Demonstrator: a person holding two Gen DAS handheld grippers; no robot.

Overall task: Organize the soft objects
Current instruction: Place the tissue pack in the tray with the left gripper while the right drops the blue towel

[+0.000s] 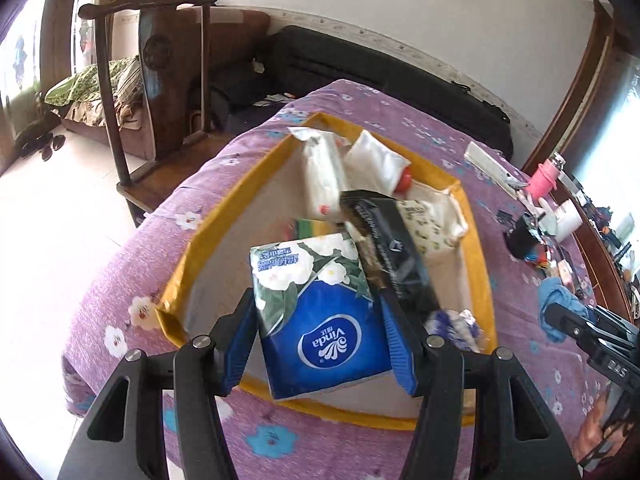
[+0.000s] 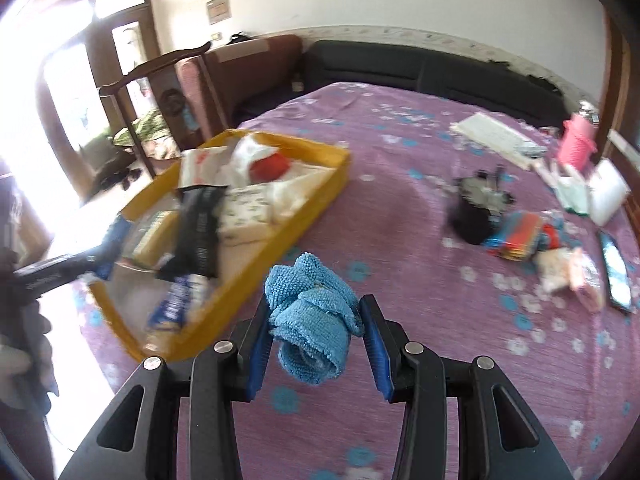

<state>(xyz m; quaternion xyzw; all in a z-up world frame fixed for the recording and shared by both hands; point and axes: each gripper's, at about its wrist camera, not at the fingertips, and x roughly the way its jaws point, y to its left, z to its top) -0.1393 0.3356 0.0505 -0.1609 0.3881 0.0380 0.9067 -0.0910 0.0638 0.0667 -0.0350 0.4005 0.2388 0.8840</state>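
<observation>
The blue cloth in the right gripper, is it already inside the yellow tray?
No, the blue cloth is held in the right gripper above the purple tablecloth, outside the yellow tray.

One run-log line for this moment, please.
left tool: shut on tissue pack, over yellow tray | right tool: shut on blue cloth, above purple tablecloth, beside tray

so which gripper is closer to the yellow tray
Left. The left gripper holds the blue tissue pack right over the yellow tray. The right gripper, gripping the blue cloth, sits beside the tray over the purple tablecloth.
</observation>
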